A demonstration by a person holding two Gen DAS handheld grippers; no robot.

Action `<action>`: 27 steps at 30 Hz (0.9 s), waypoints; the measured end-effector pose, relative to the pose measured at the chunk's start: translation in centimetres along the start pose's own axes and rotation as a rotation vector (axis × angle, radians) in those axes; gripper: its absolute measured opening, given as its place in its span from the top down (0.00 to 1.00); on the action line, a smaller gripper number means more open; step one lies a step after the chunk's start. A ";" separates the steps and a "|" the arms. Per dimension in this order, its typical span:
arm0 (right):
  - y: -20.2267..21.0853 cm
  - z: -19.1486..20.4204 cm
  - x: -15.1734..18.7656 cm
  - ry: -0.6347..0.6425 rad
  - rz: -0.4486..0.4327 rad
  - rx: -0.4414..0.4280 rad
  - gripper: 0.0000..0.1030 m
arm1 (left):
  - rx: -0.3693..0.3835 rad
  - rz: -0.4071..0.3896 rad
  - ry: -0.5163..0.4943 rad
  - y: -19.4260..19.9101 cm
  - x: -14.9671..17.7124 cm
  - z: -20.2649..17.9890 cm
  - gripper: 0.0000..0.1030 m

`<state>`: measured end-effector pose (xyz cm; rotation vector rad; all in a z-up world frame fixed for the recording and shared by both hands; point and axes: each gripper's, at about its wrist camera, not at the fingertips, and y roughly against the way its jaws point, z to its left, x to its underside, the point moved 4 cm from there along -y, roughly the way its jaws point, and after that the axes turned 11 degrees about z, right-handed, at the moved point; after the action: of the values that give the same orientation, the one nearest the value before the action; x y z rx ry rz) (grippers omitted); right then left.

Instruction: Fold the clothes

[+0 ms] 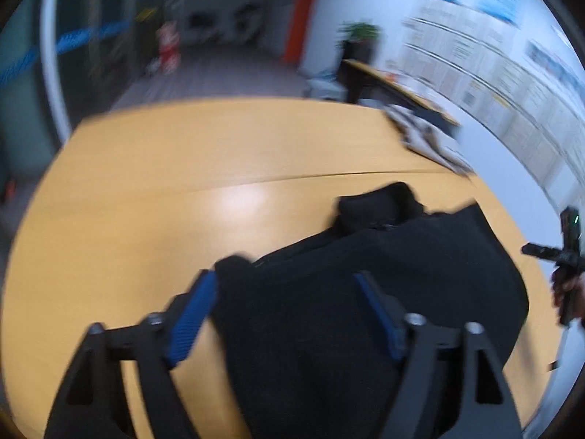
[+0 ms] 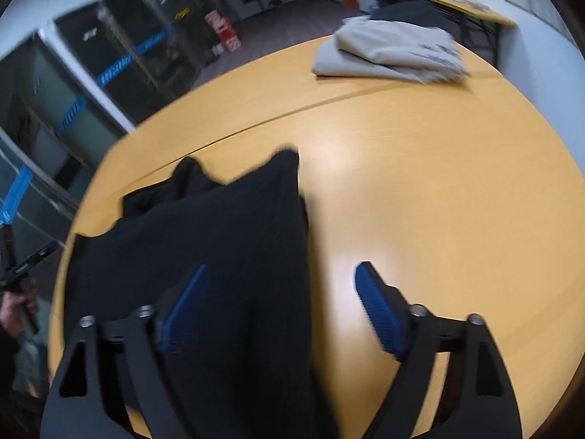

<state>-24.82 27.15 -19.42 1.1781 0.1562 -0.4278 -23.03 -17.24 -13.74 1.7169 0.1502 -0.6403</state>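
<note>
**Black garment on wooden table, both grippers spread wide above it**

Wide light-wood table, seam running across its middle, carrying everything in view; both views blurred.

Black garment lying on the near part of the table, bunched and partly doubled over, collar-like lump at its far end; seen from the right wrist as a dark ridge with bare wood to its right.

Folded grey garment resting near the far edge of the table, well apart from the black one.

Left gripper spread wide, blue pads apart, black cloth showing between them, nothing clamped.

Right gripper likewise wide open, left pad over the black cloth, right pad over bare table; gripping nothing.
</note>
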 end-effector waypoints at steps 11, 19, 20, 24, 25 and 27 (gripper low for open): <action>-2.3 -2.1 14.4 -0.381 0.058 -0.196 0.14 | -0.116 0.181 -0.286 -9.1 3.1 -3.5 0.17; -4.9 -1.5 11.4 -0.461 -0.114 -0.258 0.34 | -0.108 0.172 -0.319 -9.1 3.9 -3.7 0.16; -5.1 -1.7 11.2 -0.459 -0.110 -0.240 0.52 | -0.109 0.170 -0.324 -9.1 4.0 -3.8 0.16; -4.0 -1.5 10.5 -0.408 -0.131 -0.177 0.72 | -0.093 0.160 -0.332 -9.2 4.4 -4.3 0.16; -3.3 -1.4 10.0 -0.395 -0.144 -0.162 0.76 | -0.082 0.157 -0.340 -9.2 4.5 -4.6 0.16; -1.4 -1.3 8.7 -0.369 -0.179 -0.128 0.79 | -0.048 0.150 -0.375 -9.1 5.1 -5.9 0.16</action>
<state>-17.34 25.79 -24.10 0.9450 -0.0322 -0.7736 -20.75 -10.55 -23.45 1.5167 -0.2232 -0.8257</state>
